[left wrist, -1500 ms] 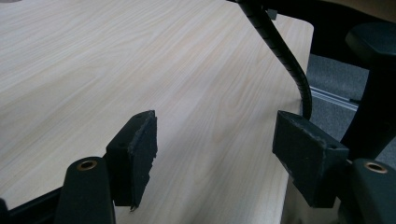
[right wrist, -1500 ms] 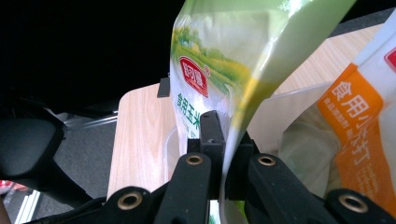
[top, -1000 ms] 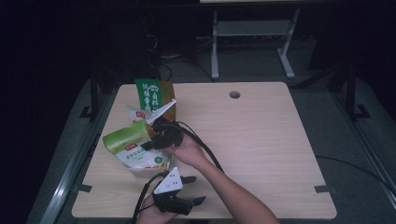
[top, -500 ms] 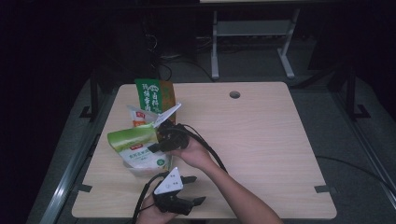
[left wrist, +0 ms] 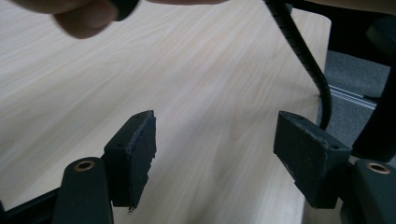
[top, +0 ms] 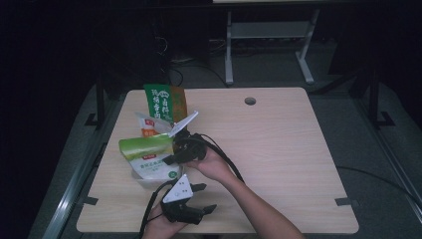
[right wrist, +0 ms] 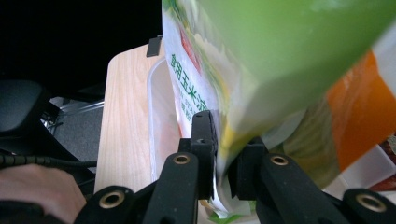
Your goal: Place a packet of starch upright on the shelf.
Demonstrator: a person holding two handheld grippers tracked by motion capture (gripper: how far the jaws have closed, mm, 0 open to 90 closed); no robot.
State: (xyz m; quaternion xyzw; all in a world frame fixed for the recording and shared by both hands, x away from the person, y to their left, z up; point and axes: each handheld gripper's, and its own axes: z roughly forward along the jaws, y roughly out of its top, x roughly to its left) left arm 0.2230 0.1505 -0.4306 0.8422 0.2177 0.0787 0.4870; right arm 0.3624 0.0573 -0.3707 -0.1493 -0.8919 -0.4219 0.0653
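left tongs [top: 201,198]: jaws wide apart, nothing between, held low near the body
right tongs [right wrist: 223,154]: jaws nearly together, just been opening, forearm reaching forward-left

Right gripper view: green pouch [right wrist: 299,51] blurred, cut off at the top and right edges; its print is partly readable only. The pouch edge between the jaws is smeared, so contact with the pads cannot be told. Clear tub [right wrist: 161,121] mostly hidden behind the pouch. High view: left hand [top: 159,226] cut off at the bottom edge; pouch labels too small to read.
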